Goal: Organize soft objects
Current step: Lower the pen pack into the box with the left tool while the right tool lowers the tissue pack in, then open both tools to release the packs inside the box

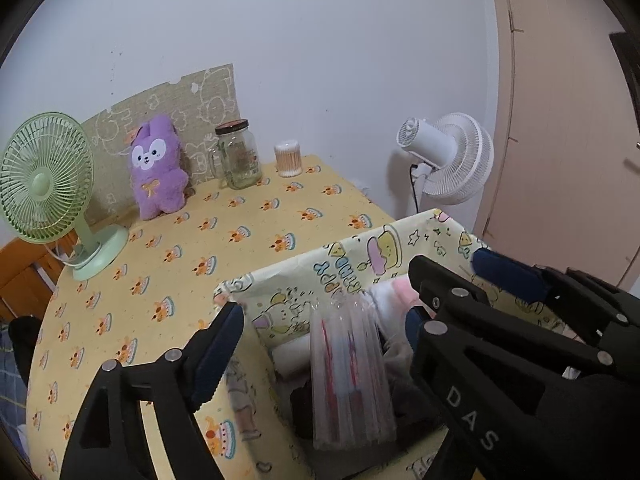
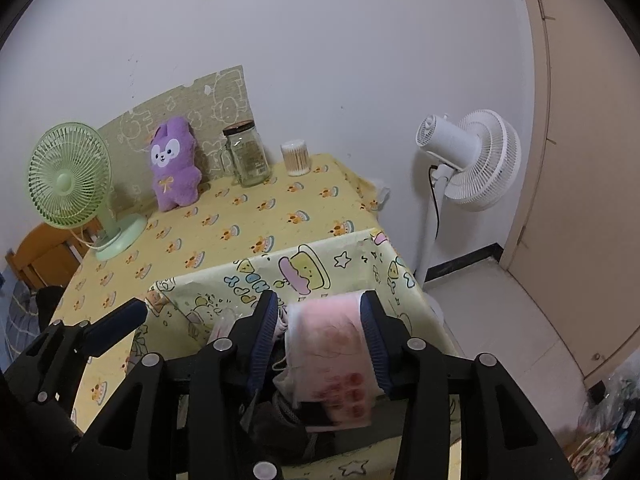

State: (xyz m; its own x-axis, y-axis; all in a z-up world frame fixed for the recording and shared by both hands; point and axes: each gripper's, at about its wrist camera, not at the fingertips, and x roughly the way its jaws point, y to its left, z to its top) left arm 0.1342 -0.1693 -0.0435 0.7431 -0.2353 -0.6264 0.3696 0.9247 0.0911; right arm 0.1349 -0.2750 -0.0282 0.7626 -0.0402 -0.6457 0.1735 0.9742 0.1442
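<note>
My right hand-held gripper (image 2: 320,344) hides most of the box's (image 2: 320,276) contents; the pink cloth (image 2: 332,360) it carries is blurred.

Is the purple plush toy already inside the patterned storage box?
No: the purple plush toy stands against the board at the table's back, apart from the patterned box.

Open tablecloth (image 1: 240,240) mid-table — fan (image 1: 44,184), plush (image 1: 158,172), jar (image 1: 238,156) lining the back edge.

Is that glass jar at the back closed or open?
Closed. The glass jar stands upright on the table with its dark lid seated on top.
</note>
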